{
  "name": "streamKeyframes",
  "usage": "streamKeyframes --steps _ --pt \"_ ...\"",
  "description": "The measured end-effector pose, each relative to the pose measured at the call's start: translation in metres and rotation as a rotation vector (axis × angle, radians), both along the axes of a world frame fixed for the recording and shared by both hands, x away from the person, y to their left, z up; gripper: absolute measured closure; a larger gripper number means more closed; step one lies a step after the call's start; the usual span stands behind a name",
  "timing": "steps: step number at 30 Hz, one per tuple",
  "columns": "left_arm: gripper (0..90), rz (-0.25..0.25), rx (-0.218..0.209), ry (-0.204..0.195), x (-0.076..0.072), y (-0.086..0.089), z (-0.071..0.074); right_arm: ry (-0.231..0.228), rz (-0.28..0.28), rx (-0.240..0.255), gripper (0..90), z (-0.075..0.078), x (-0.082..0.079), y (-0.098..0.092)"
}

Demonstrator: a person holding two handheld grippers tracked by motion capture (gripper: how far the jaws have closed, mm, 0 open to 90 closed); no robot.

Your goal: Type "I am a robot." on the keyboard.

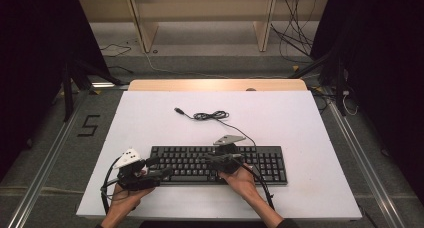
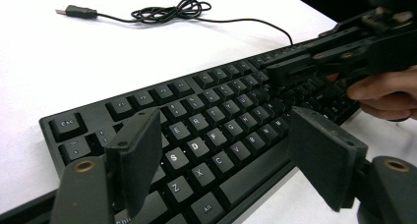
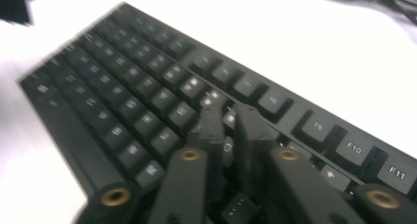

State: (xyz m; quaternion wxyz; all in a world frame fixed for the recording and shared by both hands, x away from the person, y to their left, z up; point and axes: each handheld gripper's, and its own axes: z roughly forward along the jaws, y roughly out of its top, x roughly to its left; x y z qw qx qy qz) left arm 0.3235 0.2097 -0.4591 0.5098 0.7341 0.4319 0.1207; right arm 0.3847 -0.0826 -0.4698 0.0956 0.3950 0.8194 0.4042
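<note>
High view: my right gripper [image 1: 207, 159], jaws nearly together on nothing, sits over the keyboard [image 1: 265, 160]; my left gripper [image 1: 162, 169], jaws spread, hovers at its left end.

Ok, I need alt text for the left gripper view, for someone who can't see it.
The left gripper holds its two black fingers wide apart over the left end of a black keyboard on a white table. Farther along, the right gripper reaches over the keys, and the keyboard's coiled USB cable lies behind.
</note>
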Motion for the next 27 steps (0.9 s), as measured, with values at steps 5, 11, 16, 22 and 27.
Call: streamKeyframes --steps 5,11,16,22,27 --pt "28.4 0.007 -0.006 -0.001 -0.001 0.000 0.000 -0.007 0.043 0.068 65.8 0.006 -0.005 -0.002" --pt "28.2 0.003 0.002 0.000 -0.001 0.000 0.000 -0.005 0.074 0.087 50.7 0.009 -0.010 0.001" --pt "28.1 0.009 -0.004 0.001 -0.001 0.001 0.000 -0.010 0.094 0.111 44.0 0.012 -0.014 0.002" --pt "28.1 0.012 -0.005 -0.002 -0.003 0.004 0.001 -0.020 0.131 0.126 41.6 0.015 -0.019 0.007" --pt "28.1 0.014 -0.008 -0.002 -0.004 0.004 0.001 -0.015 0.155 0.124 41.1 0.014 -0.022 0.014"
